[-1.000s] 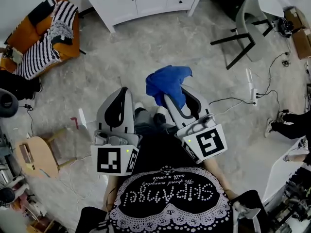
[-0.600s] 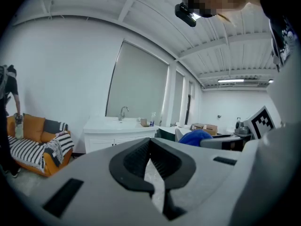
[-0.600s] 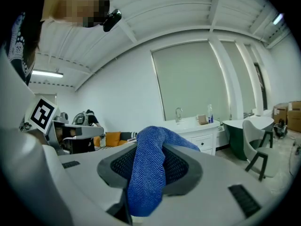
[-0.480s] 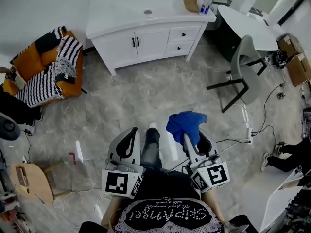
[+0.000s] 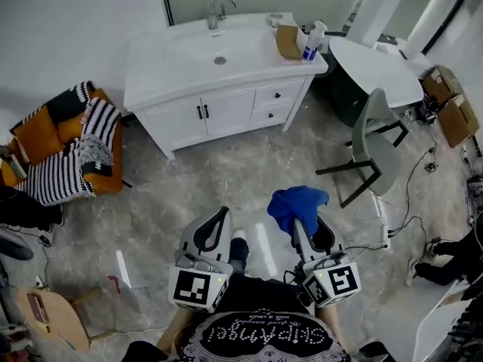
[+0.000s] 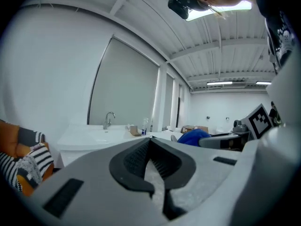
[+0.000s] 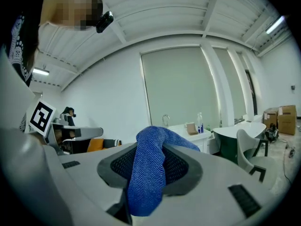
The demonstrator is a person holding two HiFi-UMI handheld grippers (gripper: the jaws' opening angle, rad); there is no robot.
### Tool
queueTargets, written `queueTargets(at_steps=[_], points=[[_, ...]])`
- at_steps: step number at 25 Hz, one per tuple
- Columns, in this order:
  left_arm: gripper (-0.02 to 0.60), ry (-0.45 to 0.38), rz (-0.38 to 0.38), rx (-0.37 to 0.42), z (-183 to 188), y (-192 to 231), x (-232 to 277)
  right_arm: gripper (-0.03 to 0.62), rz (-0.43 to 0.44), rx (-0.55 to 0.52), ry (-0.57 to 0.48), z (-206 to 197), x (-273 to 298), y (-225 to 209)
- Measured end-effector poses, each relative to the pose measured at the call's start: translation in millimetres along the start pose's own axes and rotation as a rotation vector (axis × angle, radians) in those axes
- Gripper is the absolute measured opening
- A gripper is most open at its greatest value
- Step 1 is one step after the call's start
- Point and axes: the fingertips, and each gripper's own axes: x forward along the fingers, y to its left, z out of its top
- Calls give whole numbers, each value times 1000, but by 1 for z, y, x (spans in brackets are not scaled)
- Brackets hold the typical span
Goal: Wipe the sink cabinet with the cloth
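well, with our right gripper [image 5: 300, 221] pinching the blue cloth [image 5: 296, 200] in its fingers [image 7: 181, 166] and the left gripper [image 5: 220, 216] pressed together on nothing, we should close on the sink cabinet [image 5: 219, 108], well apart ahead, then press the cloth flat.

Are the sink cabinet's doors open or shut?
Shut: in the head view both doors of the sink cabinet lie flush with its front, handles side by side.

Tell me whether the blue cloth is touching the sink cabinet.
Apart. The head view shows open floor between the cloth and the sink cabinet.
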Motion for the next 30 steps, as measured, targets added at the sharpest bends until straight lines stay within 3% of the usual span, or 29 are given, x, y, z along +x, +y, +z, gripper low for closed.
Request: queueTargets(at_steps=[9, 19, 26, 30], points=[[5, -21, 37, 30, 20, 41, 37, 143, -22, -12, -2, 11, 52, -20], [5, 12, 107, 42, 18, 68, 42, 143, 32, 27, -28, 17, 83, -22], [5, 30, 127, -34, 14, 73, 56, 143, 28, 7, 25, 10, 101, -38], [5, 57, 167, -34, 14, 82, 75, 144, 41, 17, 35, 14, 119, -54]])
